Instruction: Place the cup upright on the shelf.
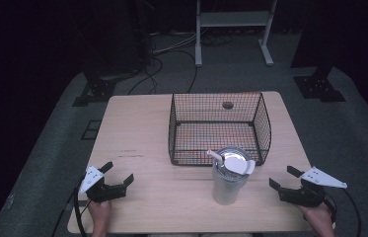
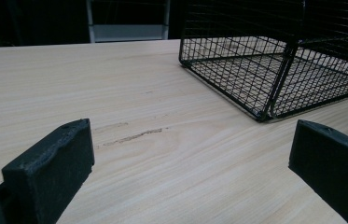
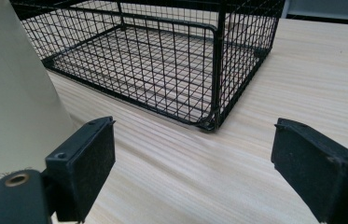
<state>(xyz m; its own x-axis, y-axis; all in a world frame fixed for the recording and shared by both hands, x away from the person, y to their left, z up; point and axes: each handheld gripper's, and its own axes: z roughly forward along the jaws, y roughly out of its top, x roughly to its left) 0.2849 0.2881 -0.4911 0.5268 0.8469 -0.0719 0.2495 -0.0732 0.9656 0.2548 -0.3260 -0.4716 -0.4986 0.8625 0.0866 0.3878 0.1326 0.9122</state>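
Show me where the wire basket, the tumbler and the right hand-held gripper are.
wire basket [image 1: 219, 160]: high view, near rim.
tumbler [image 1: 226, 190]: high view, clear side wall.
right hand-held gripper [image 1: 282, 178]: high view, midway between its open jaws.

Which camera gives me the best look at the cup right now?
The high view: the whole cup with lid and straw stands before the basket. The right gripper view catches just its pale side at the left edge.
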